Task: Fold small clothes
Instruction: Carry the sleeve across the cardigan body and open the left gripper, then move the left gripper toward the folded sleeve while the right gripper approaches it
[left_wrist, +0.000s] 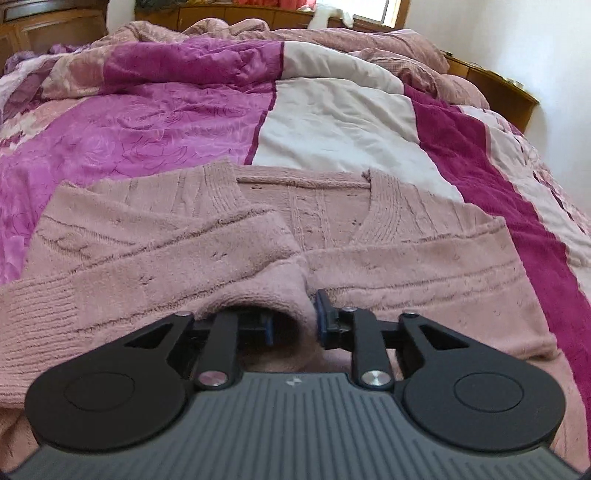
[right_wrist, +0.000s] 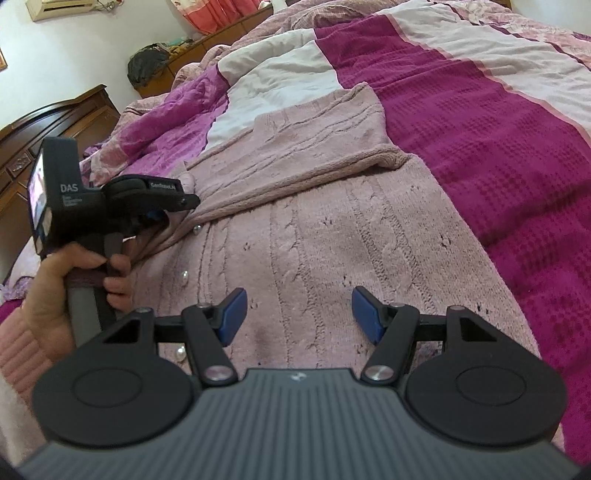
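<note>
Left gripper (left_wrist: 293, 319) sits low on the pink cardigan (left_wrist: 332, 254), jaws part open with the cuff of the left sleeve (left_wrist: 155, 251) lying slack between them; the pads do not look pressed on it, so this reads as a release, not a hold. Right gripper (right_wrist: 297, 314) hangs over the cardigan's right front panel, jaws wide apart, nothing between them, blue pads (right_wrist: 232, 314) clear of the knit. The cardigan lies flat on the bedspread (left_wrist: 166, 122), neck far, hem near, both sleeves crossed over the chest, right sleeve (right_wrist: 295, 147) laid across from the right side. Likely step: finish the left sleeve fold. To do it well, back the left gripper off straight and low so the fuzzy cuff does not drag, and check that the cuff edge stays inside the body outline. Next probably a hem-to-neck fold with both grippers at the near corners. Around it: the left hand (right_wrist: 70, 280) on the gripper handle, pearl buttons (right_wrist: 183, 275) down the placket, rumpled quilt far, wooden headboard (right_wrist: 44, 140) at left. In the way: the loose knit snags on pads, and the soft, uneven bedding under it lets layers shift.
</note>
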